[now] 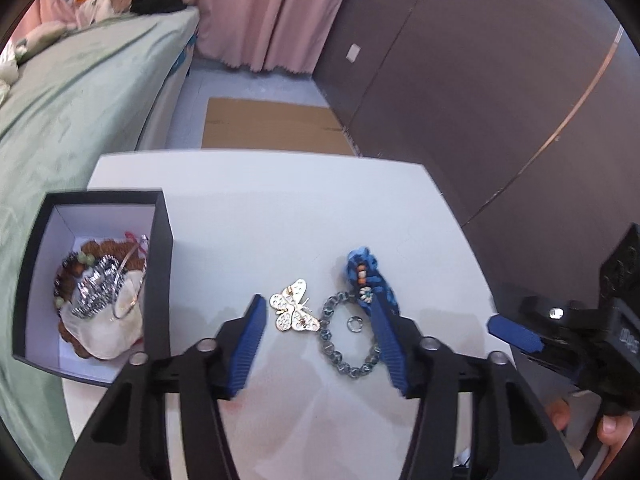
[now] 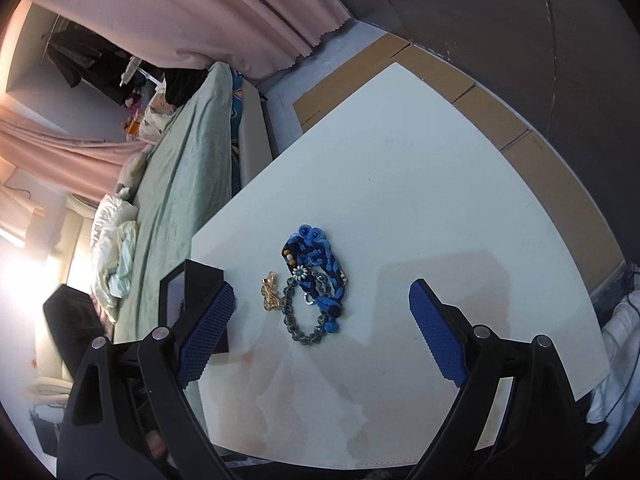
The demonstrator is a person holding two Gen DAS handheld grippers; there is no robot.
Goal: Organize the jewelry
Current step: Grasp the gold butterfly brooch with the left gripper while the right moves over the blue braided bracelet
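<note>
On the white table: a gold butterfly-shaped brooch, a grey beaded bracelet just right of it, touching at the wing, a small metal ring inside the bracelet's loop, and a blue braided fabric necklace with orange and white beads at the bracelet's far right edge

Left gripper tilted down over these pieces, blue ribbed fingers partly spread, straddling brooch and bracelet, pinching nothing; right finger overlapping the near end of the necklace

At the table's left edge, an open black box with white lining, holding beaded strands, a silver sparkly piece and a cream cloth

Right gripper hovering nearer the table's front, blue textured fingers spread wide, empty, jewelry cluster well ahead of them

Green-sheeted bed left of the table, pink curtain beyond
</note>
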